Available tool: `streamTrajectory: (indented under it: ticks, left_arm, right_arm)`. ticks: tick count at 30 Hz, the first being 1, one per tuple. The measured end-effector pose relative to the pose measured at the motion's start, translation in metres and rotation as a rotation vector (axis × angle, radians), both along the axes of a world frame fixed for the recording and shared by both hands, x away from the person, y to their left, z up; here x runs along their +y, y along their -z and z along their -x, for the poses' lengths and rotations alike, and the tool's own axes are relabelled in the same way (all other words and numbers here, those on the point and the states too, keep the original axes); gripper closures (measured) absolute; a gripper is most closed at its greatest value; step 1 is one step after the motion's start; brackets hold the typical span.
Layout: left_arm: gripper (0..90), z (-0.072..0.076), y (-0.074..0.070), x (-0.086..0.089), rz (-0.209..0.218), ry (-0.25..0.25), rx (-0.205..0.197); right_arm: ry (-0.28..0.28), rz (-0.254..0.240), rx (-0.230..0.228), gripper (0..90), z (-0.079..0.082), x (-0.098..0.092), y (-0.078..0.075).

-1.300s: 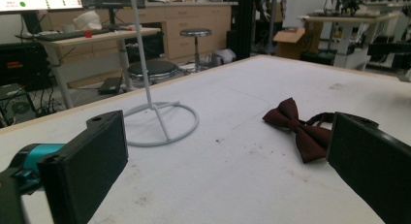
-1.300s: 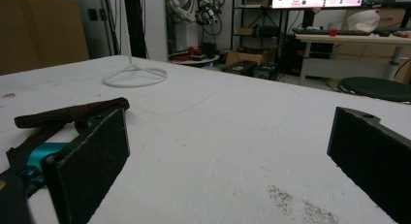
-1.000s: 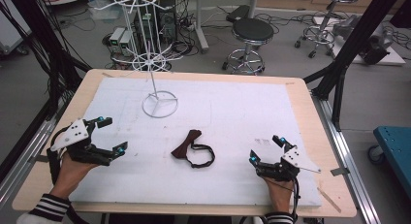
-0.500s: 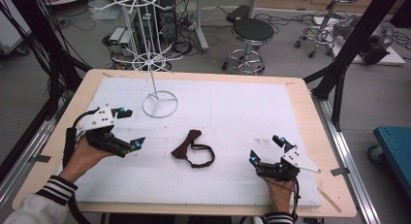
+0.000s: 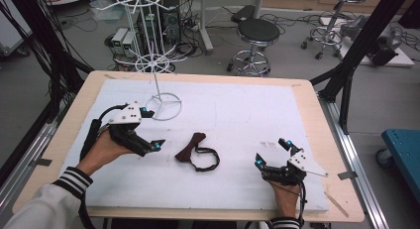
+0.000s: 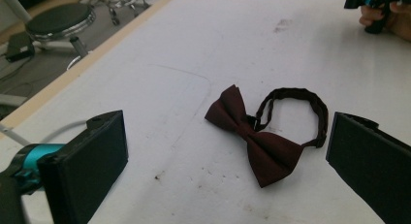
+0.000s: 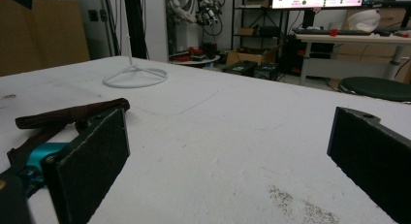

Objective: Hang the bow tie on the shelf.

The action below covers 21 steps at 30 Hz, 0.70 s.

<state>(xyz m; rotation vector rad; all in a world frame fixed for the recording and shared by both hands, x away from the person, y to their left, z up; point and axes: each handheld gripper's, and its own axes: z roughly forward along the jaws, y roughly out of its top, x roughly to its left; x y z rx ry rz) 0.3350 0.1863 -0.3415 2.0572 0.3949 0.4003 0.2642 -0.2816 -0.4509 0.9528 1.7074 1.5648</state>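
The left gripper [image 5: 148, 130] is held wide open just beside the dark red bow tie [image 6: 252, 134], which lies flat mid-desk [image 5: 237, 115]. The right gripper [image 5: 274, 152], also wide, rests well apart. Being light, soft fabric, the tie would best be pinched at its knot.

Grey floor [image 5: 297, 50], 2 stools [image 5: 257, 30]

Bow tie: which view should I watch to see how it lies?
Left gripper view. The bow tie lies flat between the open jaws, with bow and looped strap both clear. The high view shows it small at mid-table; the right gripper view catches it edge-on, partly behind a jaw.
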Motion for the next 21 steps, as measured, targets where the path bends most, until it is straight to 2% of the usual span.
streamTrajectory:
  ticks: [5, 9, 12, 13, 17, 21]
  left_arm:
    - [1.7, -0.006, 0.002, -0.015, -0.041, 0.022, 0.021]
    - [1.7, -0.010, 0.002, -0.025, -0.056, 0.040, 0.034]
    - [1.7, -0.016, 0.006, -0.039, -0.099, 0.059, 0.054]
    - [1.7, -0.016, 0.006, -0.039, -0.099, 0.059, 0.054]
    - [1.7, -0.022, 0.014, -0.056, -0.138, 0.078, 0.074]
    - [1.7, -0.025, 0.019, -0.066, -0.170, 0.088, 0.089]
  right_arm:
    - [0.002, -0.003, -0.002, 0.7, 0.000, 0.000, 0.000]
    - [0.004, -0.001, -0.002, 0.7, 0.000, 0.000, 0.000]
    - [0.005, -0.003, -0.004, 0.7, 0.000, 0.000, 0.000]
    - [0.005, -0.003, -0.004, 0.7, 0.000, 0.000, 0.000]
    - [0.002, -0.007, -0.008, 0.7, -0.001, -0.001, 0.000]
    - [0.000, -0.007, -0.007, 0.7, -0.001, -0.001, 0.000]
